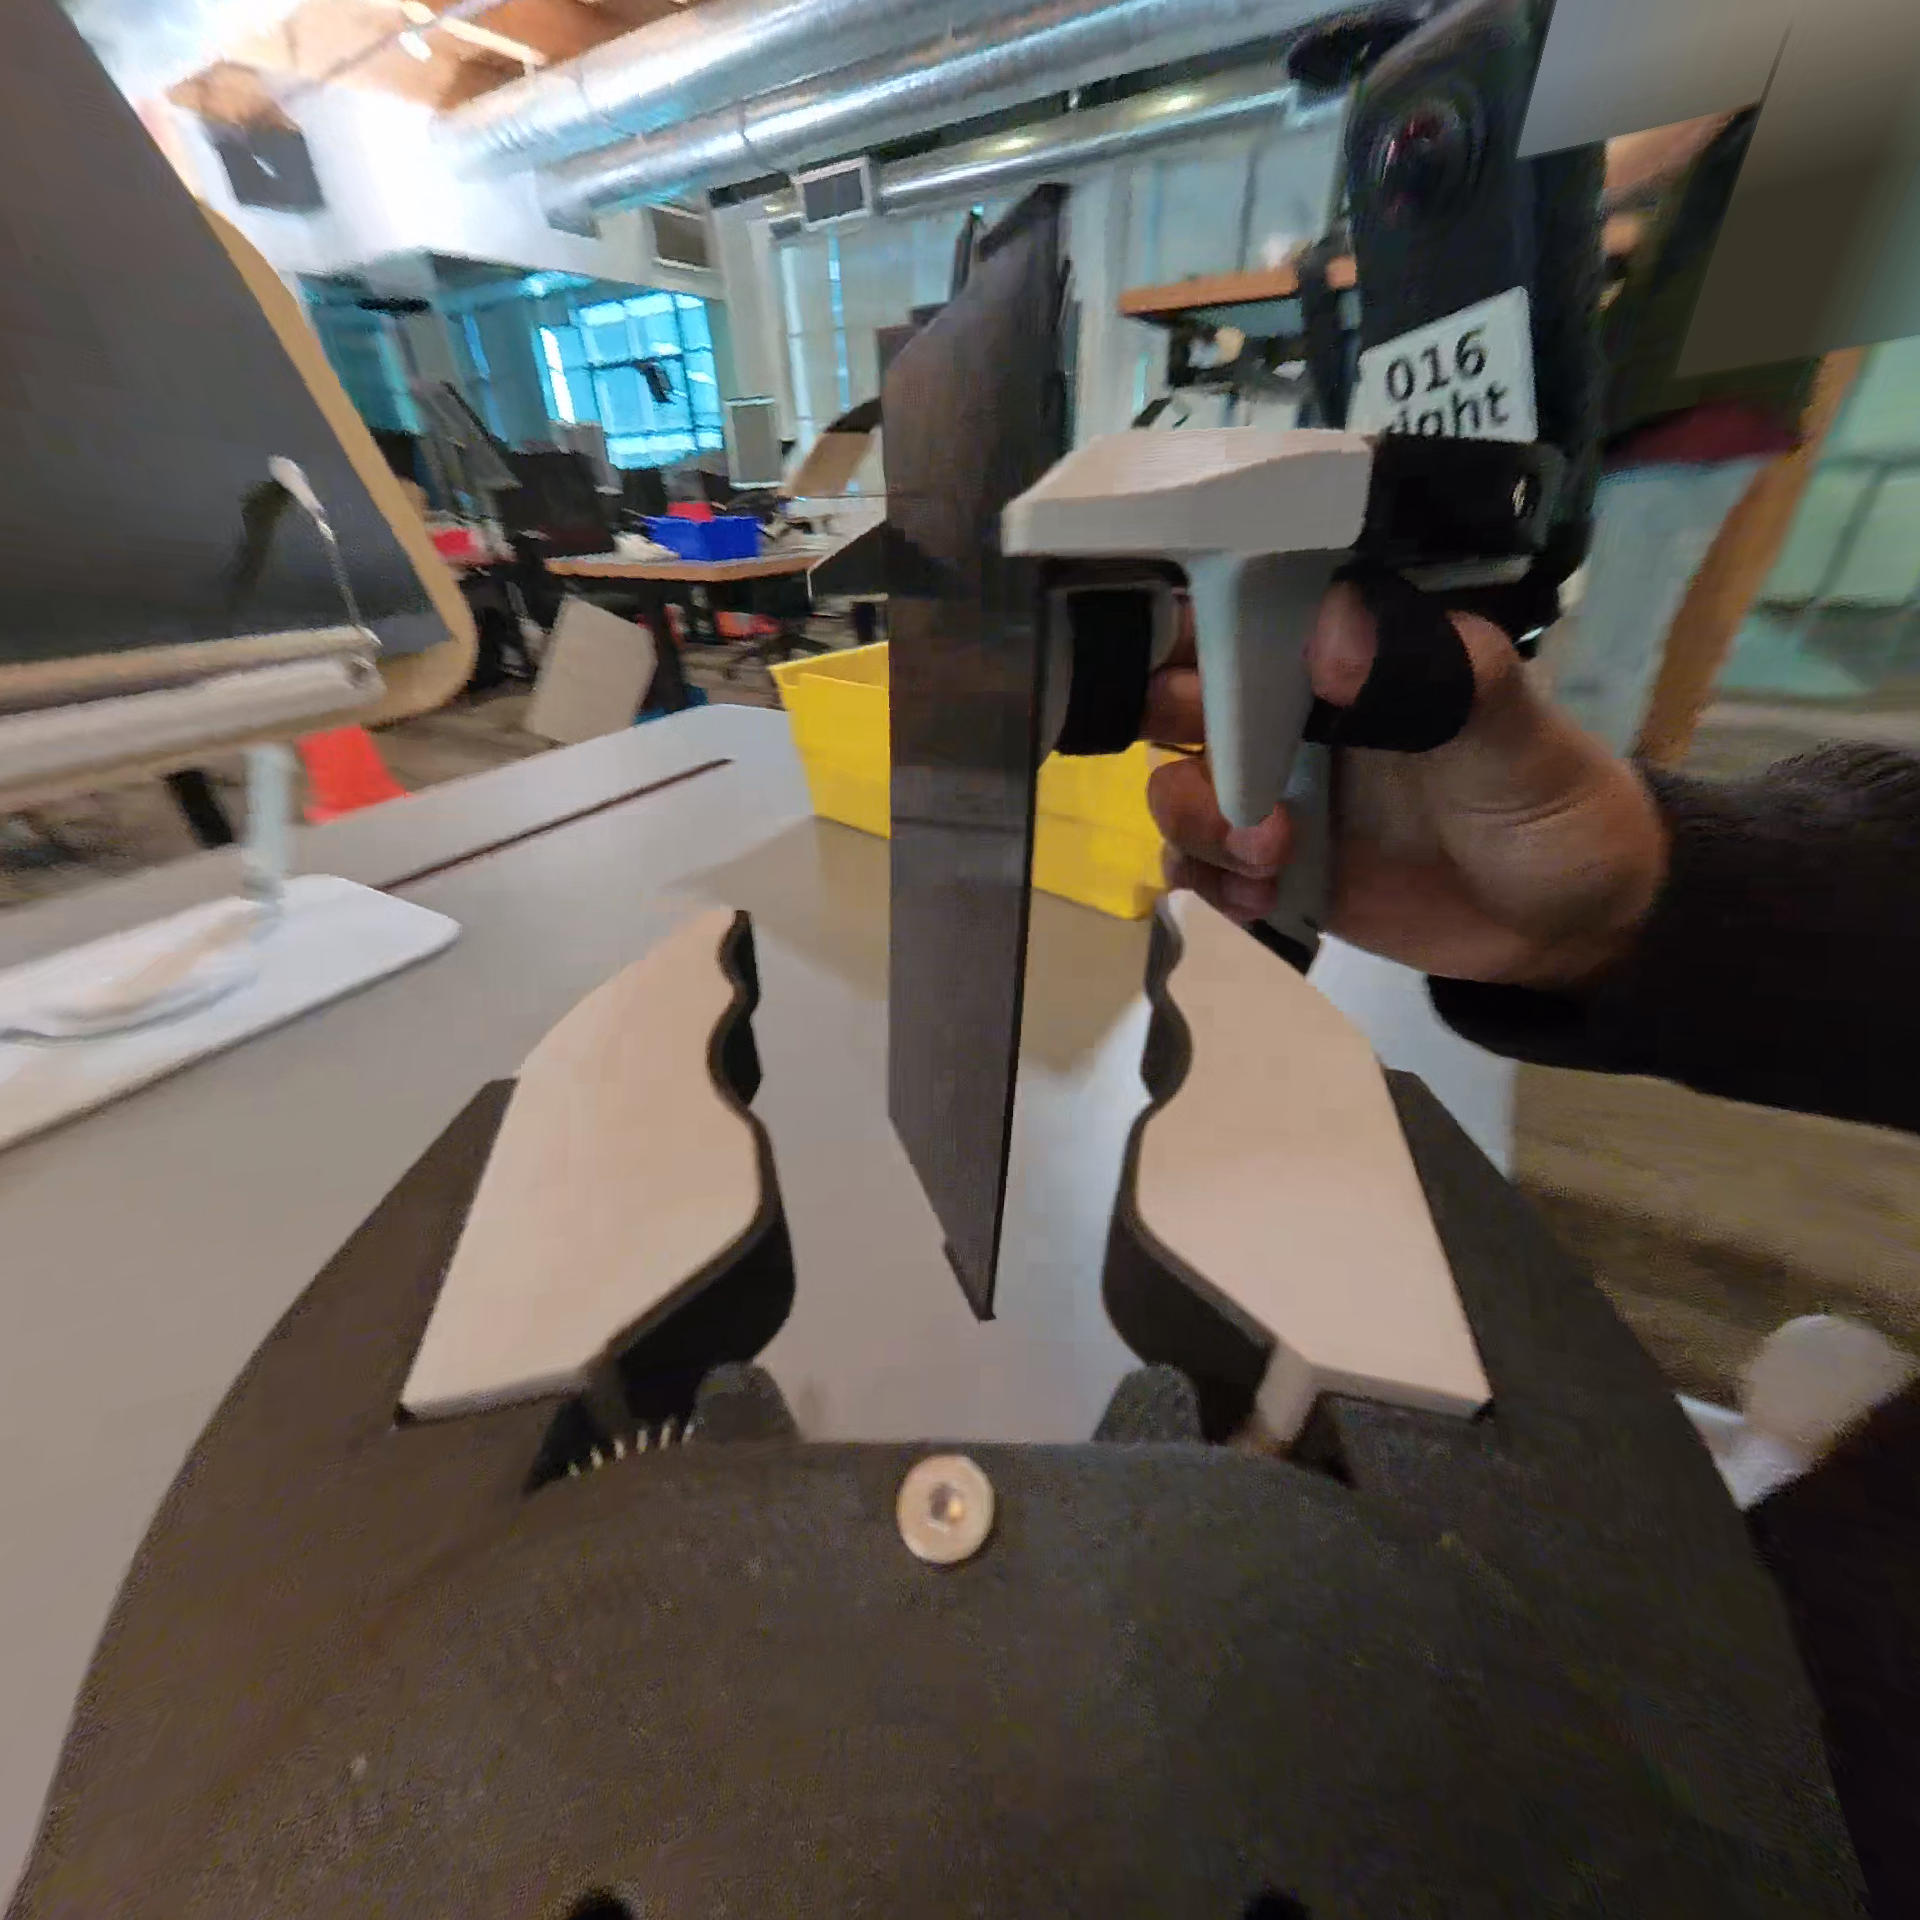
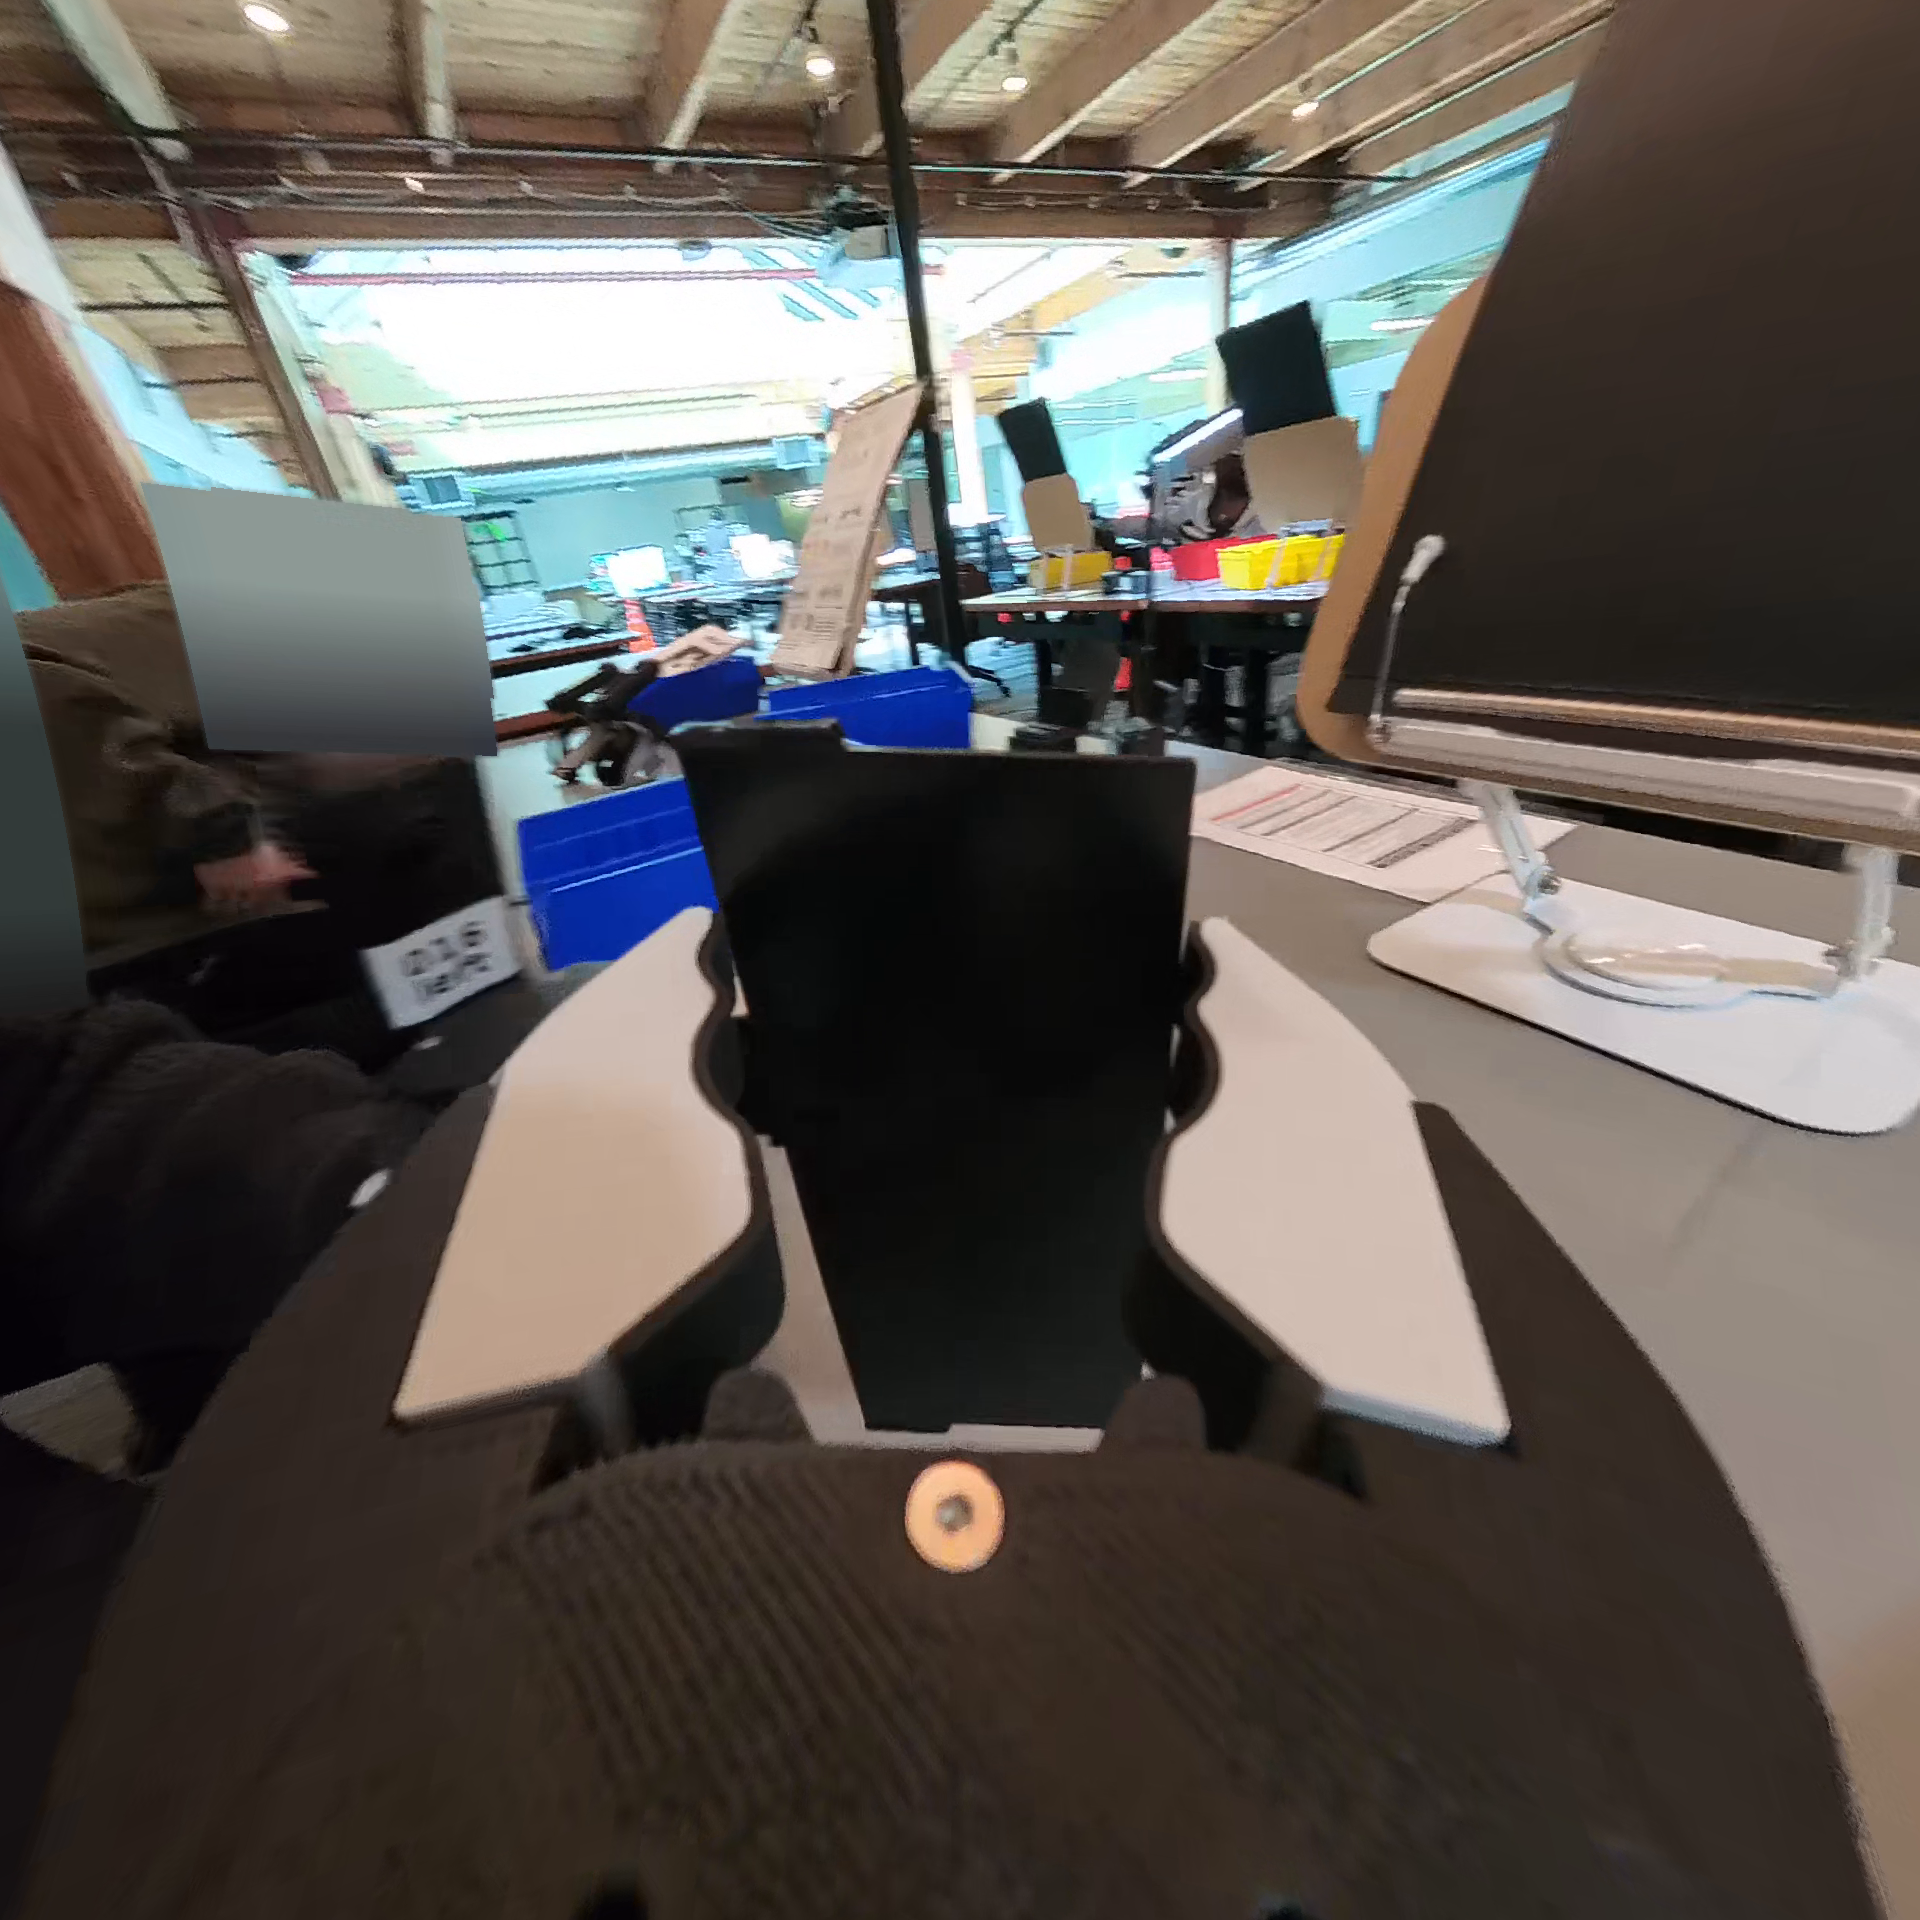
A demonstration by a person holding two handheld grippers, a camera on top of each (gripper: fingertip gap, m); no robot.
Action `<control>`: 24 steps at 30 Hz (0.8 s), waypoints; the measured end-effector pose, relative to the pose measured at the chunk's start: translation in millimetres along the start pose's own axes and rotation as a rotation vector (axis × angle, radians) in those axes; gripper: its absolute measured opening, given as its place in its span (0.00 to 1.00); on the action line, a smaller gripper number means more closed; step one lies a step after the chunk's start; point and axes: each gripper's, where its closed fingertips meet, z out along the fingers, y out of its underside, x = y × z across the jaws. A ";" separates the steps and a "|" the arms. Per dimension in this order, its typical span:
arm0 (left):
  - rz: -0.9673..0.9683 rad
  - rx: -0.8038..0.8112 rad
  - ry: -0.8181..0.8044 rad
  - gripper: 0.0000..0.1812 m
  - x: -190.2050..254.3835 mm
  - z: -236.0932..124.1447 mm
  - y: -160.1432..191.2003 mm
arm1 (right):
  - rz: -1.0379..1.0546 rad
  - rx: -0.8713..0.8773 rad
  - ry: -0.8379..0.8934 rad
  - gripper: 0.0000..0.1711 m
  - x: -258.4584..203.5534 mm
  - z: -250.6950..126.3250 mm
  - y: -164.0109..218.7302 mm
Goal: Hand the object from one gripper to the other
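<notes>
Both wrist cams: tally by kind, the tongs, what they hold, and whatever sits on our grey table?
tongs: 2 (left tongs open, right tongs shut on the panel)
black panel: 1
yellow bin: 1
white stand bearing a dark board: 1
printed sheet: 1
Total: 6

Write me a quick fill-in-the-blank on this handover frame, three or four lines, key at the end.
1. The flat black panel is clamped in the ____ gripper.
2. The left gripper is ____, its fingers on either side of the panel's lower end without touching it.
3. Behind the panel in the left wrist view sits a ____ bin.
4. Both grippers are over a ____ table.

Missing words: right; open; yellow; grey
</notes>
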 end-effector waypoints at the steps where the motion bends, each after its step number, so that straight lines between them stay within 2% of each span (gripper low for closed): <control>1: -0.061 -0.001 0.035 0.44 -0.1 0.4 1.2 | 0.018 0.002 -0.033 0.48 -0.7 -2.7 -2.0; 8: -0.297 -0.112 0.341 0.64 31.2 4.4 23.2 | 0.228 0.035 -0.329 0.48 -17.6 -14.8 -8.1; 13: -0.254 -0.229 0.432 0.71 54.5 4.7 42.3 | 0.343 0.038 -0.449 0.48 -26.9 -19.6 -5.1; 16: -0.244 -0.260 0.453 0.69 62.6 4.9 46.7 | 0.345 0.023 -0.477 0.48 -32.0 -20.2 -1.6; 24: -0.246 -0.282 0.459 0.53 68.4 5.6 50.4 | 0.301 0.012 -0.496 0.48 -42.2 -18.6 1.9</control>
